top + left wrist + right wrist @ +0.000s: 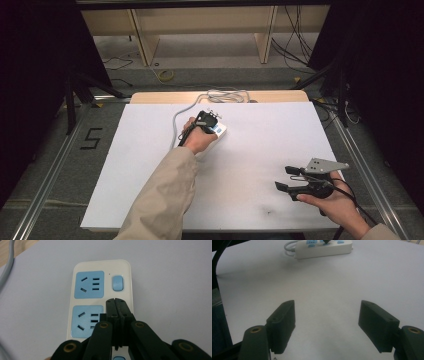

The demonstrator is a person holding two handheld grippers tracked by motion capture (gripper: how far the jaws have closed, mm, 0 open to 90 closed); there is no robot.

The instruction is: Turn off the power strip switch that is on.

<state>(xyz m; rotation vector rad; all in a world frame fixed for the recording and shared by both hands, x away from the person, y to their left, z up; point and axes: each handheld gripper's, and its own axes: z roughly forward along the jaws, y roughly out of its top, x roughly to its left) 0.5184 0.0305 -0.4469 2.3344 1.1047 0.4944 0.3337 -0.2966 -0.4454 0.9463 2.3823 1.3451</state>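
Power strip (218, 131), cream with blue sockets, lies on the white table (260, 145), its grey cable (176, 122) curling off toward the far edge. The left gripper (210, 121) hovers directly over the strip with jaws pressed together, empty, tips beside a blue switch (117, 283). The right gripper (287, 177) sits well to the strip's right, nearer the person, jaws spread wide, holding nothing.
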